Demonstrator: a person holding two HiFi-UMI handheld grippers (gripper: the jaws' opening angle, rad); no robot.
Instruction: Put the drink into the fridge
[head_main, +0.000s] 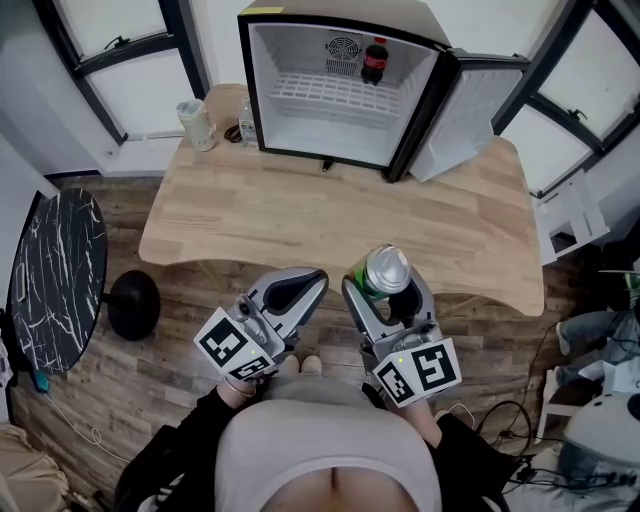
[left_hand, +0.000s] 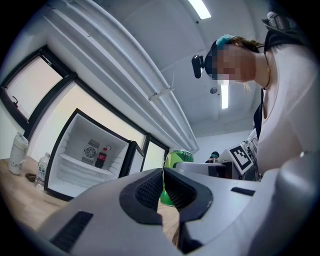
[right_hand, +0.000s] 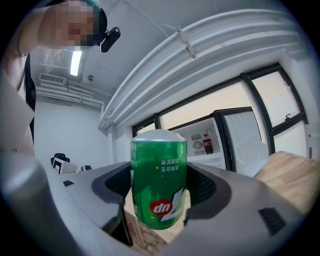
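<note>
The green can (right_hand: 159, 180) is pinched in the right claw (head_main: 388, 288), label reading upside down, held in the air short of the tabletop's (head_main: 300, 215) near edge. The left claw (left_hand: 162, 192) is pressed together with nothing in it. The fridge (head_main: 320, 130) at the far side has its door (head_main: 470, 110) wide open, with one cola bottle (head_main: 374, 60) on the shelf. Looks like the carry step to me. The next move needs a long reach across into the fridge, maybe flipping the can upright.
</note>
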